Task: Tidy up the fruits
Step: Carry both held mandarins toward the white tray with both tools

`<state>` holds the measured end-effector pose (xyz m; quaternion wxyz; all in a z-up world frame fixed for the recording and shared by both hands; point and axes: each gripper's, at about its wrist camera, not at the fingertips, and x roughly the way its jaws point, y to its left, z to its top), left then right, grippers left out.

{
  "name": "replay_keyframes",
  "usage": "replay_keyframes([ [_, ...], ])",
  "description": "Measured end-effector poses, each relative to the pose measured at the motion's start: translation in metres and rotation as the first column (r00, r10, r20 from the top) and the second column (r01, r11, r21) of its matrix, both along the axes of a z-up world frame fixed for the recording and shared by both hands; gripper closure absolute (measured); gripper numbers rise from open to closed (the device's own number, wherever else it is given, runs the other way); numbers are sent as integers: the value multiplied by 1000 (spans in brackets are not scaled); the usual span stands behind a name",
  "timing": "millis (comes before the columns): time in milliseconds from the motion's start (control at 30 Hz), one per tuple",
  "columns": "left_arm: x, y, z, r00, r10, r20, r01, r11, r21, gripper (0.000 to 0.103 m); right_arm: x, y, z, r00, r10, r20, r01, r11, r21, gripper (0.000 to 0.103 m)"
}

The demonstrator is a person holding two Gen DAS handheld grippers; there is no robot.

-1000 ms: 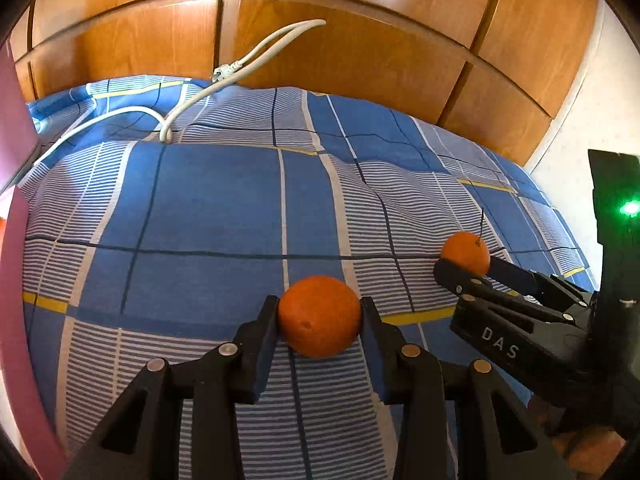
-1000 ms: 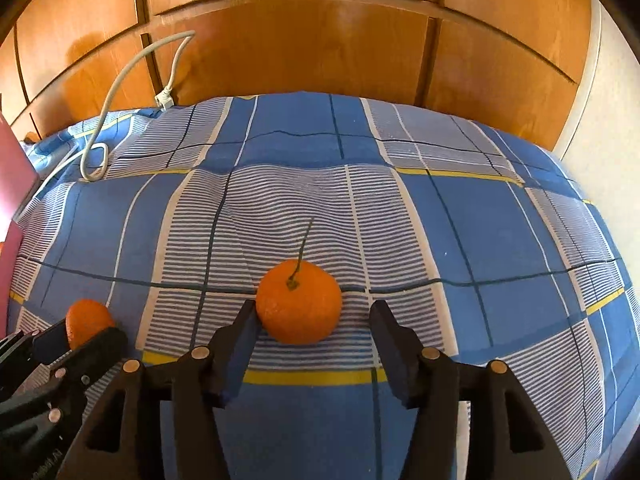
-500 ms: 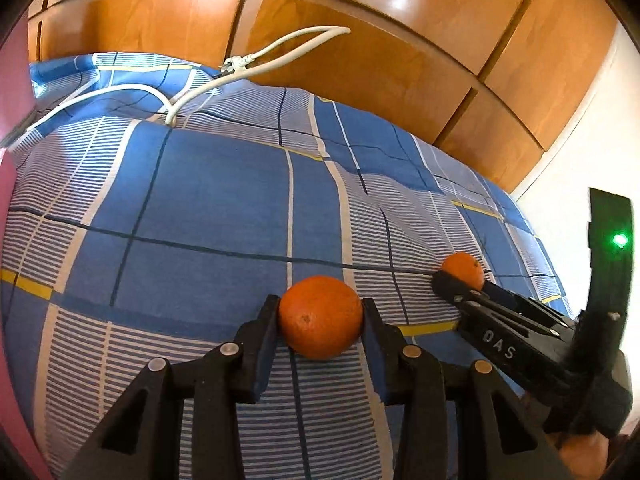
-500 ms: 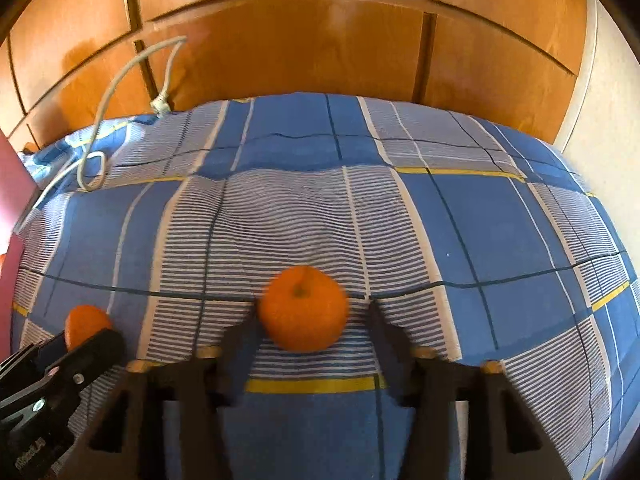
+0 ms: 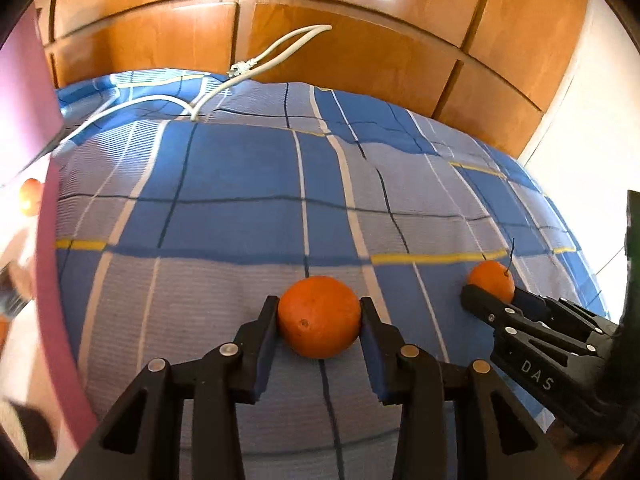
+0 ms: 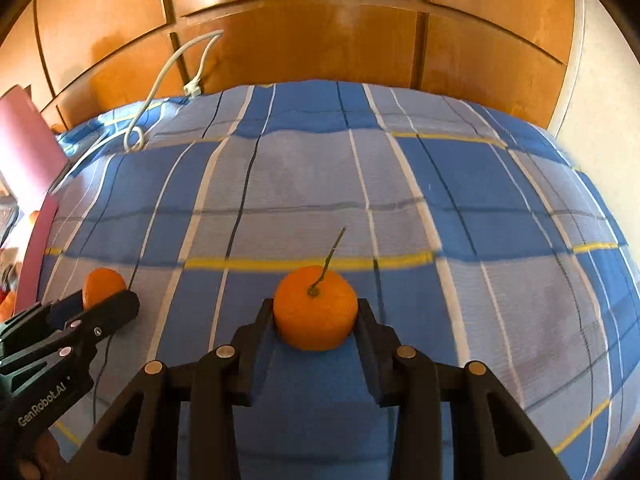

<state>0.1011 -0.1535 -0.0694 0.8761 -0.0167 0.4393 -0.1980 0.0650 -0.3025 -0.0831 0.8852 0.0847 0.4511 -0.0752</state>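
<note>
My left gripper (image 5: 319, 322) is shut on a smooth orange (image 5: 319, 316) and holds it above the blue checked bedspread (image 5: 248, 184). My right gripper (image 6: 316, 316) is shut on a stemmed orange (image 6: 315, 312), also above the bedspread (image 6: 400, 184). In the left wrist view the right gripper (image 5: 490, 294) shows at the right with the stemmed orange (image 5: 491, 282). In the right wrist view the left gripper (image 6: 106, 294) shows at the lower left with the smooth orange (image 6: 102, 282). Another orange fruit (image 5: 30, 196) shows at the far left past a pink edge.
A pink-rimmed container (image 5: 52, 280) stands at the left edge of the bed; it also shows in the right wrist view (image 6: 28, 152). A white cable (image 5: 224, 84) lies at the back of the bedspread. A wooden wardrobe (image 5: 360, 52) is behind, a white wall (image 5: 592, 140) at the right.
Both grippers have lifted with their oranges and moved left. The right gripper has closed on the stemmed orange. The pink container has come further into view at the left.
</note>
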Motion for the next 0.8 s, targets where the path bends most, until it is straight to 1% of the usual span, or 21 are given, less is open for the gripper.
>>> replay_keyframes([
  [167,-18,7,2,1000,0,5,-1,1000,27,64,-11,5,2,1000,-2,8,2,1000,7,64],
  [333,-29,17,6,1000,19,1,-19,999,45,64,-22,14,3,1000,16,11,-16,999,34,64],
  [467,-40,25,12,1000,25,19,-26,998,49,64,-30,23,3,999,33,17,-33,999,33,64],
  [600,-49,31,22,999,29,46,-31,999,45,64,-34,31,2,999,47,17,-47,999,4,64],
  [800,-61,39,35,997,35,72,-37,999,29,64,-34,31,2,999,45,17,-45,999,2,64],
])
